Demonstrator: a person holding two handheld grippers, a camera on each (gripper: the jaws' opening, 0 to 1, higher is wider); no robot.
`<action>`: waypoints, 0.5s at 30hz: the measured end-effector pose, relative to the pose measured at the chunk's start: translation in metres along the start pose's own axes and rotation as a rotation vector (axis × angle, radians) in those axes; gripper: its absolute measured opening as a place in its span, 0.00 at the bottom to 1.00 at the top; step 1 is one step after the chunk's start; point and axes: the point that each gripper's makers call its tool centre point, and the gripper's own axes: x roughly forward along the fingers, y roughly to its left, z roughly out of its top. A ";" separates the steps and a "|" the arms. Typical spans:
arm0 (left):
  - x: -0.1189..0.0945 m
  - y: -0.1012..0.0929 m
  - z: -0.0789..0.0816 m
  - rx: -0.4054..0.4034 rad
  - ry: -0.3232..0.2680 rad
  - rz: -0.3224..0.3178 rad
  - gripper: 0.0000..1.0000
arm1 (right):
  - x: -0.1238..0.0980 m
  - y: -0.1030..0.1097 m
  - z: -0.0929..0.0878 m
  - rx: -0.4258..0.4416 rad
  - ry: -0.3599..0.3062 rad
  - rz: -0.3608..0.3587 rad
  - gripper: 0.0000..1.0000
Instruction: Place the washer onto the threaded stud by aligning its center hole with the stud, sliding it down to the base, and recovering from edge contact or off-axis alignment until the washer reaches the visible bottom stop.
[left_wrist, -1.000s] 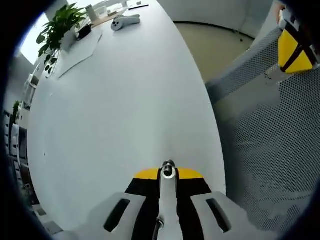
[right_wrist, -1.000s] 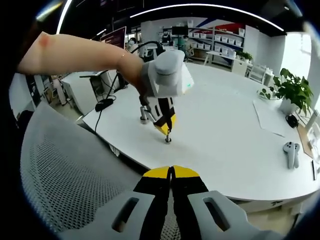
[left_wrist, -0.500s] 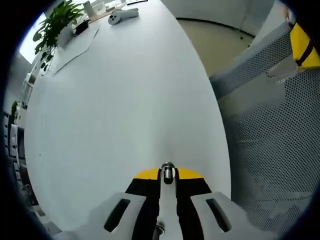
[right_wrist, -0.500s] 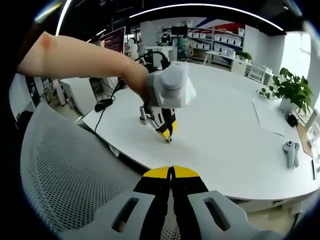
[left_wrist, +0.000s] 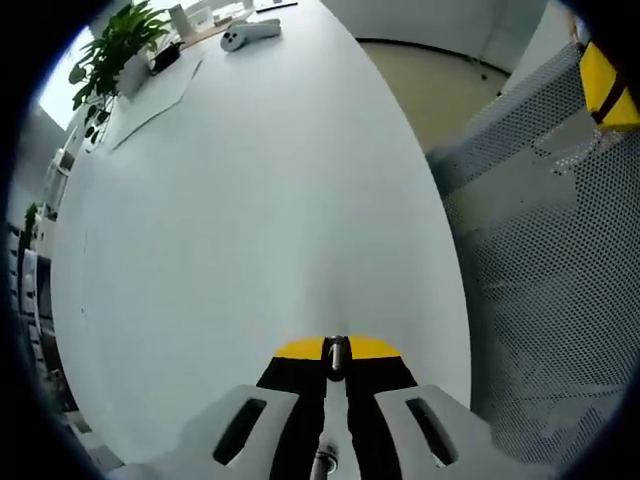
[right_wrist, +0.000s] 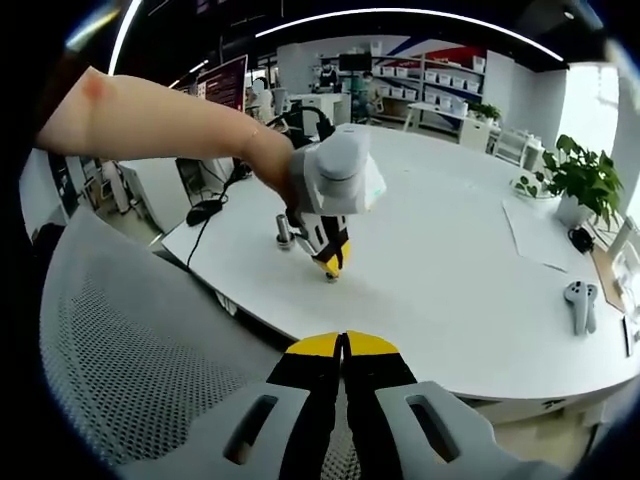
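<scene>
White round table (left_wrist: 250, 200) is seen in the left gripper view, with the left gripper (left_wrist: 336, 362) lowered close to its surface. A metal threaded stud (left_wrist: 336, 352) is seen between the yellow-tipped jaws, which are closed around it. The washer cannot be made out. At the far end of the table a potted plant (left_wrist: 115, 45), a sheet of paper (left_wrist: 150, 95) and a white controller (left_wrist: 248, 34) are noted. Grey mesh chair back (left_wrist: 540, 300) is seen beside the table edge.

In the right gripper view, the right gripper (right_wrist: 343, 345) is held apart, above the mesh chair (right_wrist: 130, 350), its jaws pressed together with nothing between them. The left gripper (right_wrist: 327, 268) is seen on the table (right_wrist: 450, 290), tips down at the stud, held by a person's bare arm (right_wrist: 160, 115). A plant (right_wrist: 580, 180) and controller (right_wrist: 580, 305) are seen at the right.
</scene>
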 end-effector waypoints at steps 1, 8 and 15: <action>0.001 -0.001 0.001 -0.004 -0.003 0.000 0.03 | 0.000 0.000 0.000 0.000 0.000 0.000 0.04; 0.000 -0.003 -0.001 -0.019 -0.005 -0.012 0.04 | 0.000 0.000 -0.001 0.003 0.003 -0.003 0.04; -0.003 0.000 0.000 0.032 -0.029 0.014 0.10 | 0.000 0.000 -0.001 0.004 0.004 -0.005 0.04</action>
